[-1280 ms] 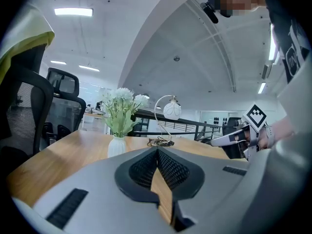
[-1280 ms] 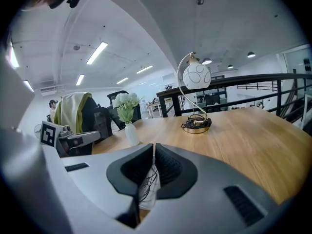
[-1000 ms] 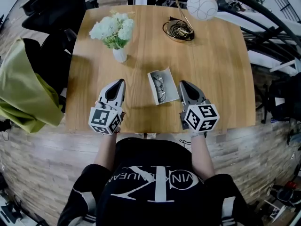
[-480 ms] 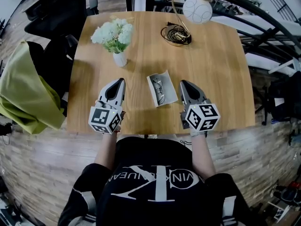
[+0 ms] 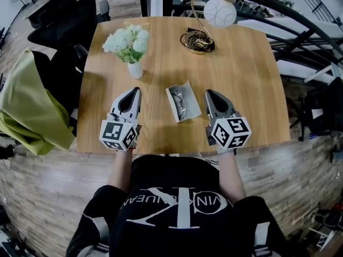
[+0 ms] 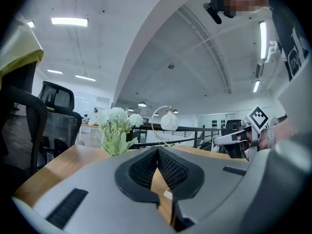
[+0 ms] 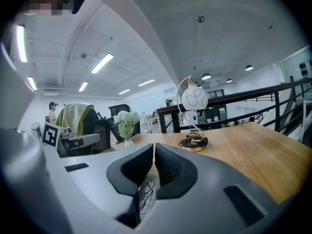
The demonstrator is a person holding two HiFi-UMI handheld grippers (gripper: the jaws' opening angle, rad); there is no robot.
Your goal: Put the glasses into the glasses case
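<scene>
An open pale glasses case point(image 5: 192, 101) lies near the front middle of the wooden table point(image 5: 241, 74), with dark-framed glasses point(image 5: 181, 103) lying inside it. My left gripper point(image 5: 135, 90) hovers to the left of the case and my right gripper point(image 5: 208, 92) to its right, both apart from it. Both point away from me, and both are shut with nothing between the pads. In the right gripper view the glasses point(image 7: 145, 195) show just under the shut jaws. The left gripper view shows its pads point(image 6: 168, 167) meeting at the tips over bare wood.
A white vase of pale flowers point(image 5: 128, 43) stands at the back left. A globe lamp point(image 5: 218, 12) with a coiled cord point(image 5: 196, 39) stands at the back middle. Black chairs point(image 5: 59, 15) and a green jacket point(image 5: 29, 108) are left of the table. Railings run along the right.
Both grippers have risen a little above the table, keeping their places on either side of the case. The case and the glasses have not moved.
</scene>
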